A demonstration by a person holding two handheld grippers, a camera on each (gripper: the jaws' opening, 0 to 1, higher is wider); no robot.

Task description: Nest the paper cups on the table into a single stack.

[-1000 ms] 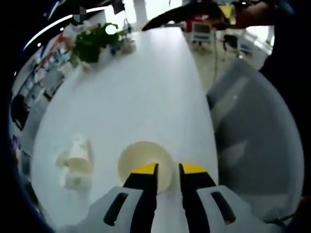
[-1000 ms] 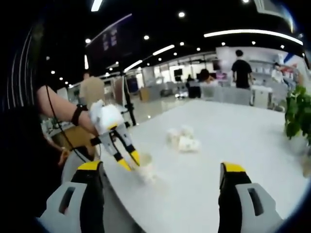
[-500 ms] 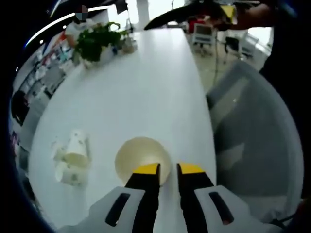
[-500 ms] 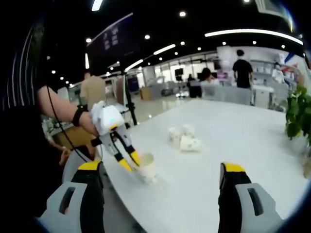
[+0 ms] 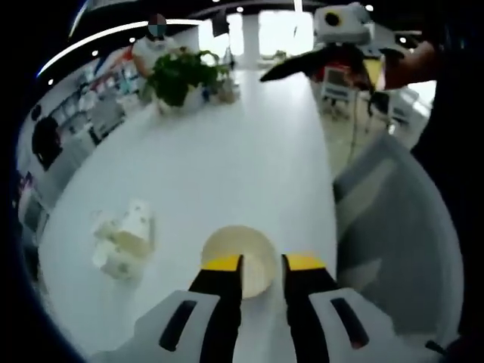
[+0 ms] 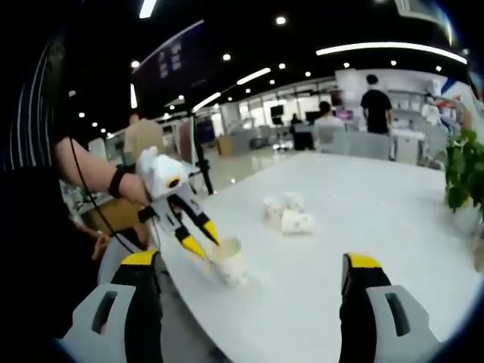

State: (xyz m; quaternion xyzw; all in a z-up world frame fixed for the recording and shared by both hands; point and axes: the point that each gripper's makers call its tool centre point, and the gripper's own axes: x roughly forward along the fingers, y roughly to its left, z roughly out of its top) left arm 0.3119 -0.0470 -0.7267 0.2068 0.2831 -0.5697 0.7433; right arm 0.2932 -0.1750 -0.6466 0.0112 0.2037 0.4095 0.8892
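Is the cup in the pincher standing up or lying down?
Standing up. The cup sits mouth-up on the table, the left gripper's fingers pinching its rim.

The worktop point(image 5: 227, 159) was plain white. The upright paper cup point(image 5: 237, 257) was cream inside, and the cluster of paper cups point(image 5: 125, 240) lying beside it was white. The left hand-held gripper point(image 5: 262, 268) had black jaws with yellow tips on a white body; the right hand-held gripper point(image 6: 249, 265) matched. The potted plant point(image 5: 181, 76) was green.
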